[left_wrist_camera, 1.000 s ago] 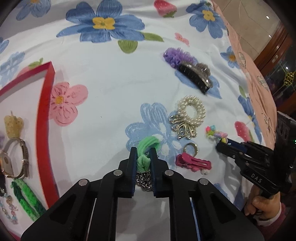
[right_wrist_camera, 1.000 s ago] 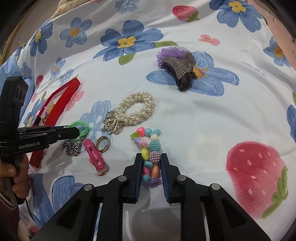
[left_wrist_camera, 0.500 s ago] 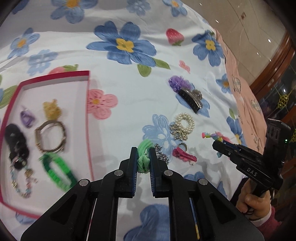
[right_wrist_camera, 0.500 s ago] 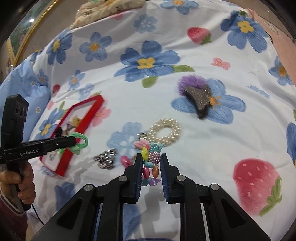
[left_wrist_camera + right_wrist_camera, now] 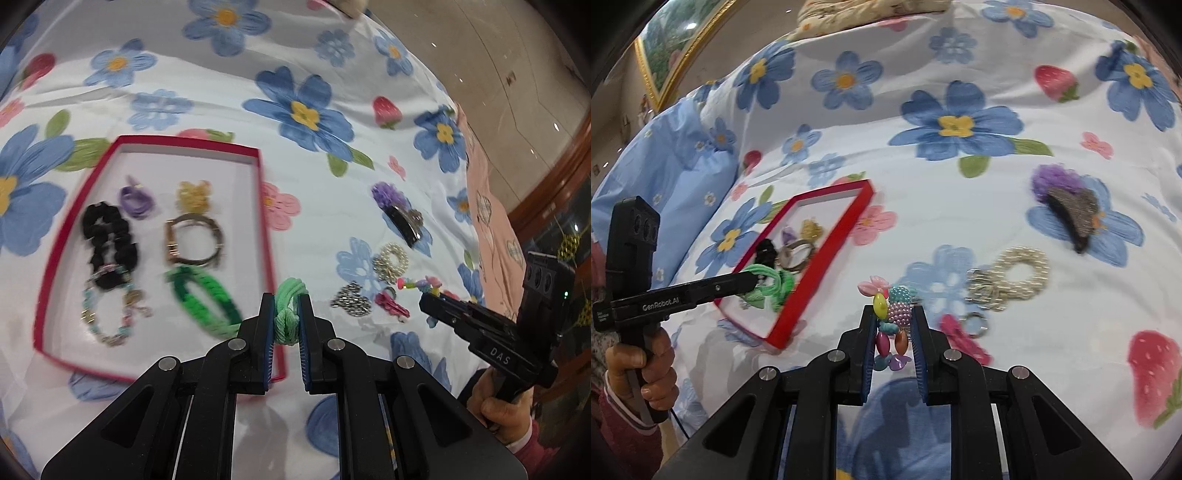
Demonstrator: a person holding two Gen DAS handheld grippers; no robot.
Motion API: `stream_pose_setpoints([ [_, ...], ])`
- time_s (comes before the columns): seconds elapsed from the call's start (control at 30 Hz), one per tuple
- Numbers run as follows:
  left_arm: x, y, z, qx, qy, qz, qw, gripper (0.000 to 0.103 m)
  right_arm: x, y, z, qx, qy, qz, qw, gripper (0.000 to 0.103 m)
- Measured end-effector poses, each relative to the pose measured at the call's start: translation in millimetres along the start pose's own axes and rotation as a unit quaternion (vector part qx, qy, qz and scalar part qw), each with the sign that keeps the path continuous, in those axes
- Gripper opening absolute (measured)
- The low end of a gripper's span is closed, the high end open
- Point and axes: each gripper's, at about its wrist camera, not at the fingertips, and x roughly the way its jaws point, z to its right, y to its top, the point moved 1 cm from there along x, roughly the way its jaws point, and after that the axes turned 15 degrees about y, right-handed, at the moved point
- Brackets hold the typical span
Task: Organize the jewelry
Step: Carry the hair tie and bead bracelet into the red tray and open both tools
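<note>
Hair tie [image 5: 289,314] clamped between left jaws.

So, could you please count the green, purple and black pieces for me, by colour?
Green: 2 (braided bracelet in the red box, green hair tie in the left gripper)
Purple: 2 (purple hair tie, purple scrunchie)
Black: 2 (black scrunchie, claw clip)
Total: 6
</note>
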Motion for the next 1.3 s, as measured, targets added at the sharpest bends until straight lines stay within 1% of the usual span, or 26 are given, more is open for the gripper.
stream_pose_setpoints([
  [0.23,-13.7,-7.2,-42.4,-0.041,0.013,0.005,0.9991,0.010,24.0,3.4,-30.5,-0.018,0.037,-0.017,0.999,0.018],
  [0.4,-18.6,-11.5,-66.0,-0.064,0.023,0.008,0.9976,0.010,41.1,3.4,-48.9,-0.029,0.060,-0.031,0.997,0.018],
  [0.77,-18.2,-18.1,-88.8,-0.086,0.028,0.006,0.9959,0.010,73.9,11.2,-83.3,-0.056,0.093,-0.054,0.993,0.018],
  [1.1,-2.0,-16.9,-102.7,-0.097,0.026,-0.011,0.9949,0.010,108.6,18.0,-96.4,-0.069,0.102,-0.076,0.989,0.018],
  [1.3,17.2,-10.5,-112.3,-0.090,0.038,-0.025,0.9949,0.010,138.2,20.7,-98.3,-0.078,0.096,-0.101,0.987,0.018],
])
